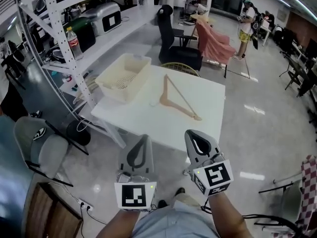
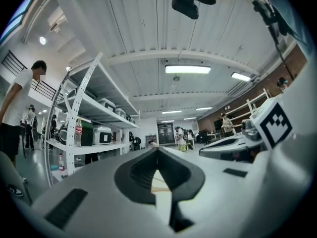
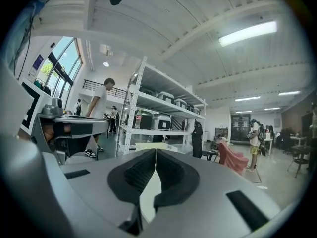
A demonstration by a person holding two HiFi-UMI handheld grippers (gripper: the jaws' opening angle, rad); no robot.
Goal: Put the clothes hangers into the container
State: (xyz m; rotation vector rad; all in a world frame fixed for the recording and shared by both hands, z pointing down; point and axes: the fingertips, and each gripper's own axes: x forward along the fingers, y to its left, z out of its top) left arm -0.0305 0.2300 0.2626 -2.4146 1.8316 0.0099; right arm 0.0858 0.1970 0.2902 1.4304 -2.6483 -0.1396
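A wooden clothes hanger [image 1: 177, 101] lies flat on the white table [image 1: 148, 118], right of a cream plastic basket [image 1: 124, 76] that stands at the table's far left. Both grippers hang below the table's near edge, away from the hanger. My left gripper [image 1: 143, 139] is shut with nothing in it; in the left gripper view its tips [image 2: 157, 148] meet. My right gripper [image 1: 192, 134] is shut and empty too, tips [image 3: 155, 150] touching in the right gripper view.
A metal shelving rack [image 1: 74, 29] with boxes and a bottle runs along the left. A grey chair [image 1: 42, 145] stands at left, a black office chair [image 1: 173, 38] behind the table. People [image 1: 246, 26] stand far back. A checkered cloth [image 1: 308, 192] is at right.
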